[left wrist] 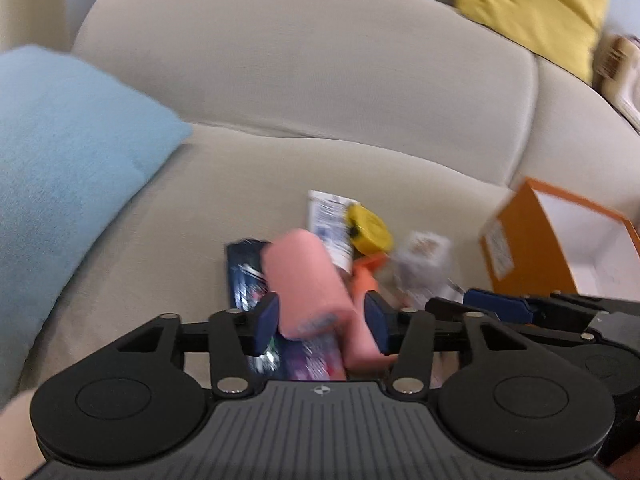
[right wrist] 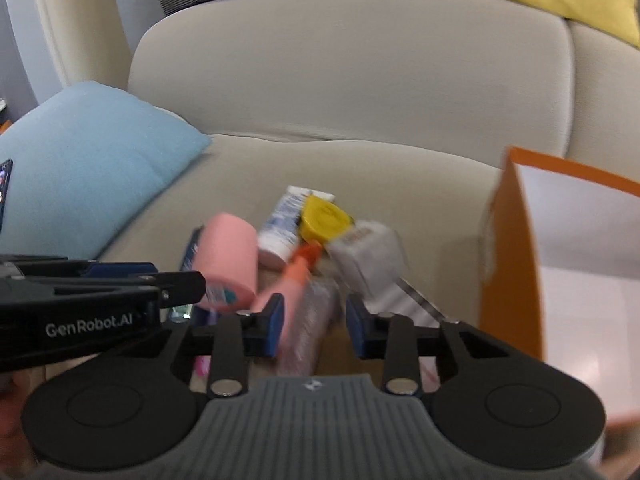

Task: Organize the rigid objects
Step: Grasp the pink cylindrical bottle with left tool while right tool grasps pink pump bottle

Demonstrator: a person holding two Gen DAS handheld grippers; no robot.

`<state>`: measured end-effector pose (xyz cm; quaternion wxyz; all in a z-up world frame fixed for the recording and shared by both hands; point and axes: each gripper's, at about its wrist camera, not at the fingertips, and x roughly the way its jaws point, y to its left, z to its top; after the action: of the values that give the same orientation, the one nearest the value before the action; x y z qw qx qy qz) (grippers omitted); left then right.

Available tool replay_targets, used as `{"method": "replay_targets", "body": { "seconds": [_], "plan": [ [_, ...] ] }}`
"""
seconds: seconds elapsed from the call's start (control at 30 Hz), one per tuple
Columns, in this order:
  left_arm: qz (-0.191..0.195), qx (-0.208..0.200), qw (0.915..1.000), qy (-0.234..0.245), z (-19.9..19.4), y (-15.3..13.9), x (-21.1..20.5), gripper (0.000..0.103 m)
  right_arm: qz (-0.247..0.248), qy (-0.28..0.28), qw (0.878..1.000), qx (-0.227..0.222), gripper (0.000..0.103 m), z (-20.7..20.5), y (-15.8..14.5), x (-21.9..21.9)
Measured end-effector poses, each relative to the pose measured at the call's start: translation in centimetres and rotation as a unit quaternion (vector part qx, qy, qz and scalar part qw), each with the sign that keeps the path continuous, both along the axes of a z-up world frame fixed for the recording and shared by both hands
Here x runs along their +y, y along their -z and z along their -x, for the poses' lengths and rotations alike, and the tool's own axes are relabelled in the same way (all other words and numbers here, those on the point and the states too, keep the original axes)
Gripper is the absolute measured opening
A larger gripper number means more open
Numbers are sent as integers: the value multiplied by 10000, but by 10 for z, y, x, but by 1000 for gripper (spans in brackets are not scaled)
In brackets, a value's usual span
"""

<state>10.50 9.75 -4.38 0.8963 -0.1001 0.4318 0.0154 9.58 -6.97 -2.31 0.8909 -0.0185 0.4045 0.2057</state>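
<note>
A small heap of things lies on the seat of a beige sofa (left wrist: 304,80), and both views are smeared by motion, so labels and edges are hard to read. In the left wrist view the left hand-held gripper (left wrist: 320,320) has a pink roll (left wrist: 308,284) between its blue pads; the pads look to be against its sides, but the blur leaves it unclear whether they truly press, so I cannot tell if it is grasped. Under the roll lies a dark blue packet (left wrist: 242,272), mostly covered. Behind it are a white tube (left wrist: 328,220), a yellow disc-shaped item (left wrist: 368,228), an orange pen-like item (left wrist: 366,276) and a blurred white block (left wrist: 424,264) whose print cannot be read. In the right wrist view the right hand-held gripper (right wrist: 314,324) stands with its pads apart; a pinkish, glittery item (right wrist: 308,328) runs between them, too blurred to name, touching the left pad at most, with a clear gap to the right pad. An orange box (right wrist: 508,248) with a white inside stands open just beside the heap, cut off by the frame edge. A light blue cushion (left wrist: 68,152) rests at the left, a yellow cushion (left wrist: 532,4) at the far right.
</note>
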Motion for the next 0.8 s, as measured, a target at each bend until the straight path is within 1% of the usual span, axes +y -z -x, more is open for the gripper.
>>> {"method": "replay_targets", "body": {
  "seconds": [0.07,0.1,0.2,0.3,0.4,0.5,0.63,0.67,0.73,0.8],
  "plan": [
    [248,180,9994,-126,-17,4,14,61,-52,-74,9997,208,35,-21,0,9],
    [345,296,9988,-186,-25,7,20,61,-65,102,9995,288,35,-29,1,13],
    [636,674,9952,-321,-47,20,33,61,47,7,9984,567,35,-55,4,25],
    [920,1005,9899,-395,-60,35,40,62,145,6,9960,877,34,-74,13,31],
    [1315,1229,9826,-457,-68,47,47,63,60,67,9921,1251,31,-87,21,30],
    [1355,1384,9800,-465,-75,55,47,64,-34,111,9873,1582,30,-97,28,26],
    [1458,1415,9781,-458,-83,58,50,63,-16,89,9829,1840,29,-111,38,33],
    [1489,1433,9773,-460,-84,60,51,62,-47,90,9808,1946,27,-115,40,33],
    [1491,1426,9774,-454,-83,59,53,61,-92,29,9778,2093,23,-120,42,37],
    [1457,1358,9791,-409,-79,53,55,61,-70,-63,9756,2193,24,-124,41,41]
  ]
}}
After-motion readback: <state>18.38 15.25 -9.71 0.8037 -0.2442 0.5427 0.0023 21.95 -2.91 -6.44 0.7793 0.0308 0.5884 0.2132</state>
